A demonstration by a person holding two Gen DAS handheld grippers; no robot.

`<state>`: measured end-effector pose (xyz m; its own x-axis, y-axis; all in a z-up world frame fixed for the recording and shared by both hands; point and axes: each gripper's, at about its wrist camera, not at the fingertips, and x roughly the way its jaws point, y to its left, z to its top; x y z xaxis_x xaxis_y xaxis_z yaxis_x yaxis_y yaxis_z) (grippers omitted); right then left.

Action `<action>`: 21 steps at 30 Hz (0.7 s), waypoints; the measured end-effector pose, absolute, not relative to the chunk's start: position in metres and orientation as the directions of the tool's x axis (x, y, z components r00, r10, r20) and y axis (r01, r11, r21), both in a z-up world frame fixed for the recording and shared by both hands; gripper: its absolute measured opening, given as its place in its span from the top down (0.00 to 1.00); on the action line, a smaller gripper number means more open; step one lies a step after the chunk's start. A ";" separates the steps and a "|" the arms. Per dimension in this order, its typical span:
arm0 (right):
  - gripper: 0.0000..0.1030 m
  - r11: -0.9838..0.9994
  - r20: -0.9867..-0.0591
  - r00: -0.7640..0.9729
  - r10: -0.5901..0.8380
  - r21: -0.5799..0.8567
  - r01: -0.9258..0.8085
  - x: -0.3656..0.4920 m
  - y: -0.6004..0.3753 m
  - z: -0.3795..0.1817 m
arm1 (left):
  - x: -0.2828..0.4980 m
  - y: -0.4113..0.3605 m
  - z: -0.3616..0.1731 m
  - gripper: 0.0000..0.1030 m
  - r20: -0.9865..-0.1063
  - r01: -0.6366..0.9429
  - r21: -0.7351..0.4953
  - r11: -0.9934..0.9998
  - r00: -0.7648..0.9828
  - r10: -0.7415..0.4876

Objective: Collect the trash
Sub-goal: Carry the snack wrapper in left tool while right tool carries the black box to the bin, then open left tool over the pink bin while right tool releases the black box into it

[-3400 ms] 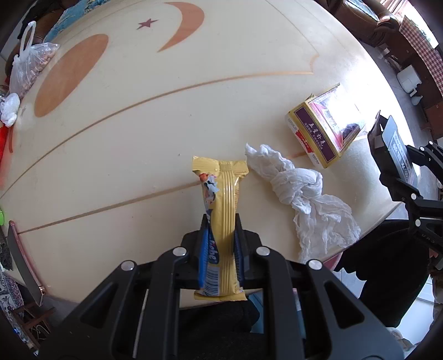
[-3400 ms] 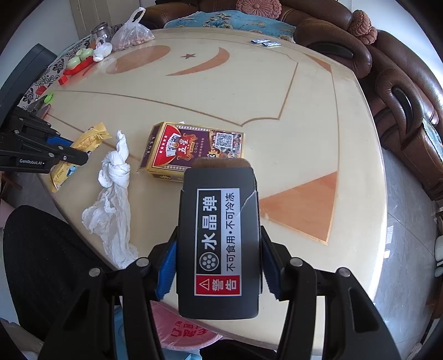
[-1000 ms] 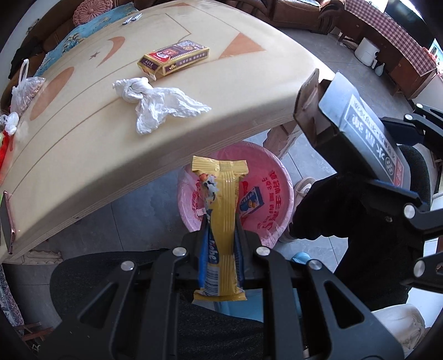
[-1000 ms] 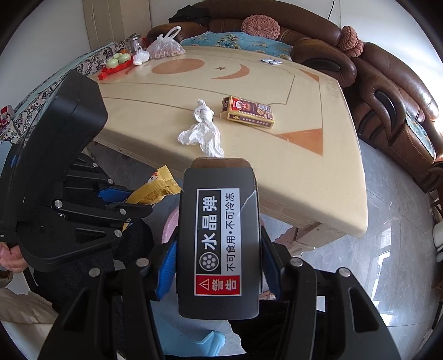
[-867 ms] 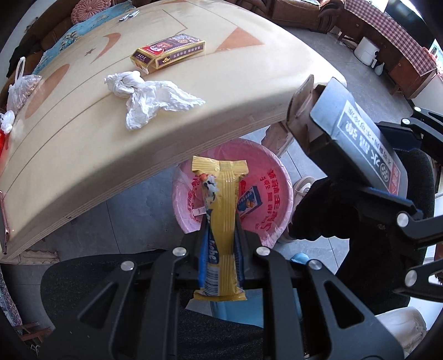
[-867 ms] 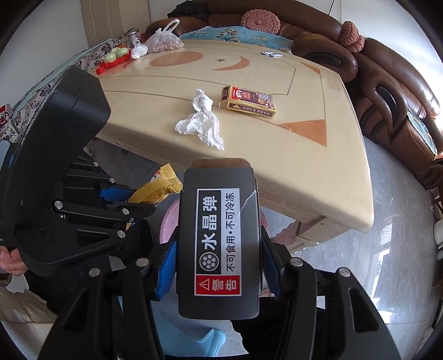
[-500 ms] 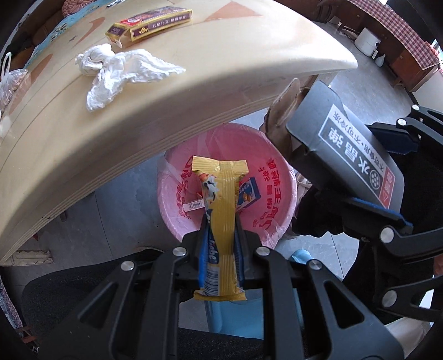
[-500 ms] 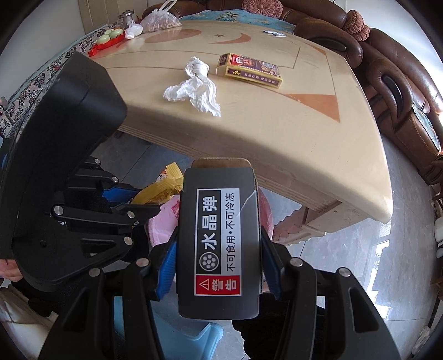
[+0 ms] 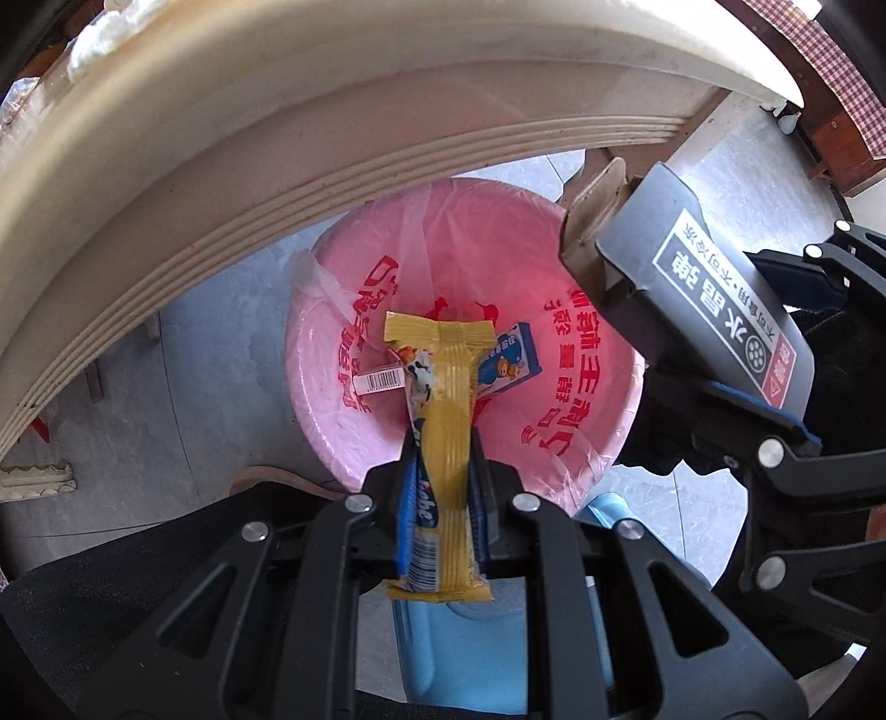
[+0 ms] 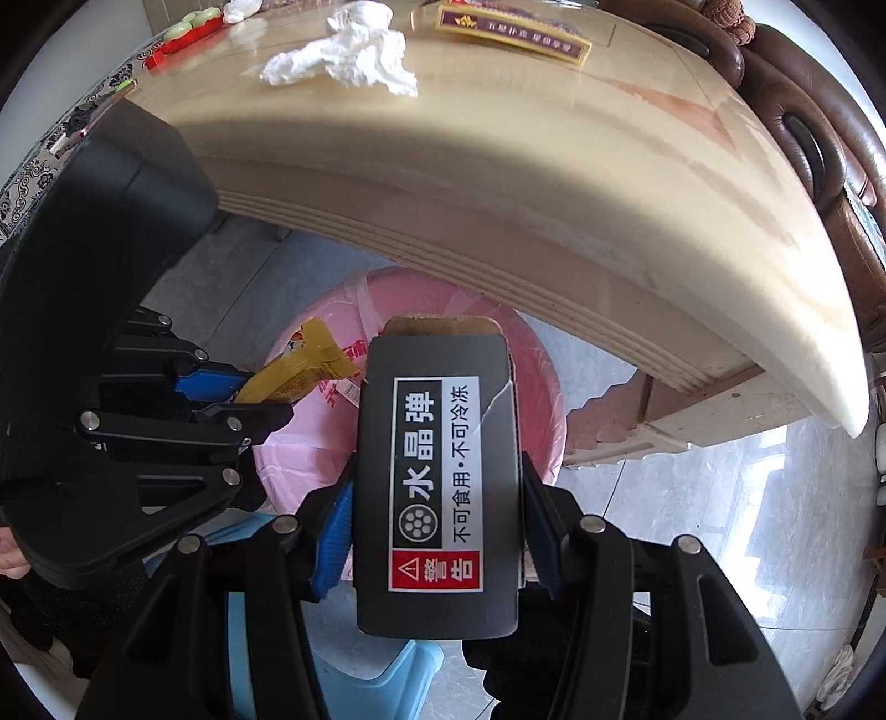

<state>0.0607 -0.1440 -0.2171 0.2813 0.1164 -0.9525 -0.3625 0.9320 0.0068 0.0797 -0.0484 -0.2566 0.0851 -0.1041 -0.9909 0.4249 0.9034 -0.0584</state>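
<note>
Drop-off step: left hand-held gripper [image 9: 440,465] pinched a yellow wrapper [image 9: 443,421] above the pink bin [image 9: 603,410]; right hand-held gripper [image 10: 437,493] clamped a black box [image 10: 437,471] beside it. Next move likely needed both to release over the bin.

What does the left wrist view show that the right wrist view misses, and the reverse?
Only the left wrist view: the blue packet and barcode scrap lying inside the pink bin. Only the right wrist view: the crumpled tissue and purple box on the tabletop. Both: the bin, the yellow wrapper and the black carton, each clamped over it.
</note>
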 end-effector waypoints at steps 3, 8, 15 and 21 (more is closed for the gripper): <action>0.50 0.932 -0.962 0.245 0.117 0.021 -0.362 0.069 -0.143 -0.235 | 0.084 -0.048 -0.271 0.84 -0.994 0.417 -0.061 0.907 0.056 -0.092; 0.50 0.935 -0.974 0.195 0.118 0.043 -0.353 0.078 -0.145 -0.259 | 0.085 -0.054 -0.291 0.84 -0.996 0.410 -0.079 0.908 0.006 -0.089; 0.50 0.932 -0.985 0.147 0.089 0.030 -0.362 0.086 -0.145 -0.287 | 0.095 -0.058 -0.312 0.84 -0.992 0.400 -0.125 0.908 -0.050 -0.114; 0.50 0.933 -0.991 0.105 0.086 0.043 -0.357 0.094 -0.149 -0.303 | 0.105 -0.062 -0.325 0.84 -0.985 0.372 -0.172 0.912 -0.092 -0.148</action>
